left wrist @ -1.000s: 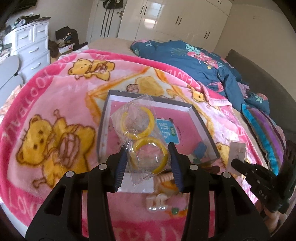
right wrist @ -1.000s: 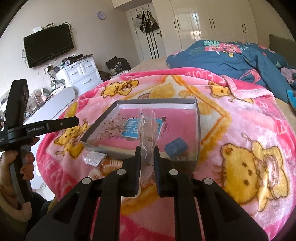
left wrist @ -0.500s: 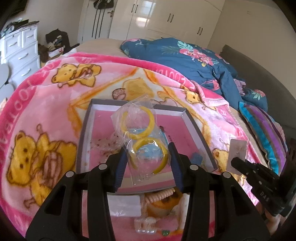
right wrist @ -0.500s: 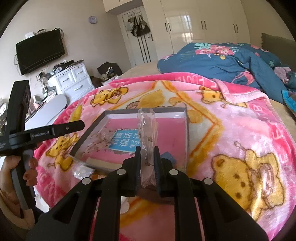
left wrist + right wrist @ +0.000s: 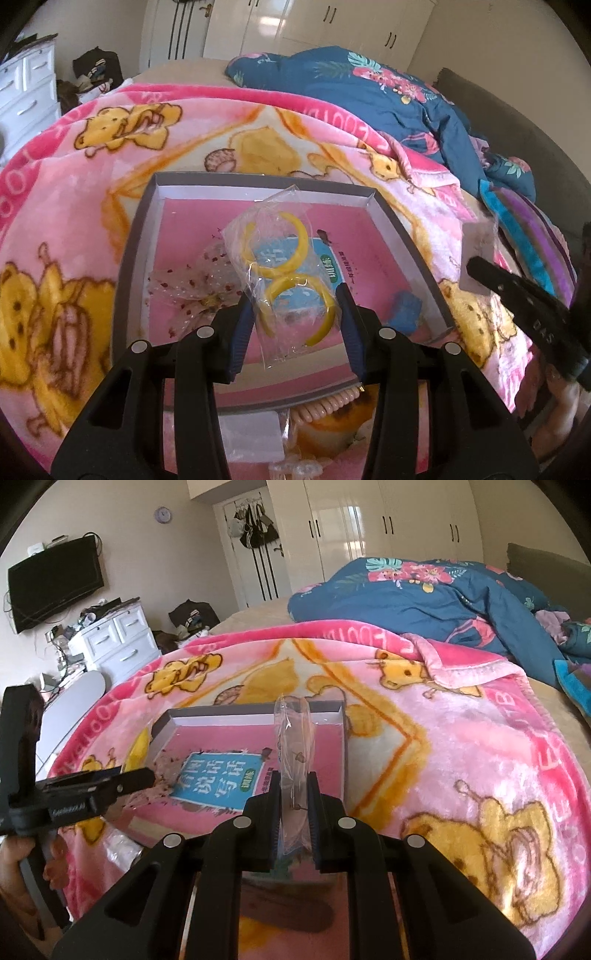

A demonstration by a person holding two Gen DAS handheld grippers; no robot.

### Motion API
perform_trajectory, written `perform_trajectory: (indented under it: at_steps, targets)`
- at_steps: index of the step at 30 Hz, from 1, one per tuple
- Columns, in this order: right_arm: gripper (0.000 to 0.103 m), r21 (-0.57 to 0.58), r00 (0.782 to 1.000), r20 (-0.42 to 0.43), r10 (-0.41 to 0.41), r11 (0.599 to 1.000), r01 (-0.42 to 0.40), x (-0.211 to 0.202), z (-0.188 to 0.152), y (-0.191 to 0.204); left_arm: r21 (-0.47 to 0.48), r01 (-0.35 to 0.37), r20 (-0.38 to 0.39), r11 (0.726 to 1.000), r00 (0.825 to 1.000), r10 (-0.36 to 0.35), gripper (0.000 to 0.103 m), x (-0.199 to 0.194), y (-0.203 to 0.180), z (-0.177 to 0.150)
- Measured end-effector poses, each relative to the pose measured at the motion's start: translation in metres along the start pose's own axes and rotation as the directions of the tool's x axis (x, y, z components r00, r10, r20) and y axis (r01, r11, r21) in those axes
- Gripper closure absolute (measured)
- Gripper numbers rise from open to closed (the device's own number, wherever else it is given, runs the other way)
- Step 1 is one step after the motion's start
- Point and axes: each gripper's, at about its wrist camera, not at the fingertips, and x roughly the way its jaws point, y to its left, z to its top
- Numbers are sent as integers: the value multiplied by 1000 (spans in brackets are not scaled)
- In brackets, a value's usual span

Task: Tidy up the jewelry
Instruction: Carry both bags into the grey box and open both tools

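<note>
yellow bangles bag [image 5: 286,280] clamped above grey box [image 5: 133,254]; contents perhaps earrings.

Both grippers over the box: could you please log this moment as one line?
left gripper: holds bagged yellow bangles | right gripper: shut on clear earring packet | grey box: open

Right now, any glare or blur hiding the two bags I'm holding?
Left wrist view: bangle bag sharp, with slight sheen; wardrobe doors glare. Right wrist view: small clear bag is edge-on and hard to read; frame edges bend from fisheye.
</note>
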Motion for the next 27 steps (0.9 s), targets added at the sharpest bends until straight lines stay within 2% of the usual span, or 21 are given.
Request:
perform_trajectory:
  at_steps: [5, 13, 27]
  targets:
    - [90, 5, 1000, -29, -8, 1000, 8, 21, 4, -1, -18, 3, -30, 1000, 1000, -4, 68, 15, 8, -3]
    - [90, 16, 997, -76, -27, 999, 29, 48, 4, -2, -18, -11, -40, 1000, 999, 10, 66, 19, 10, -5]
    - [87, 76, 993, -112, -33, 996, 41, 63, -3, -15, -17, -12, -58, 1000, 998, 11, 61, 20, 11, -6]
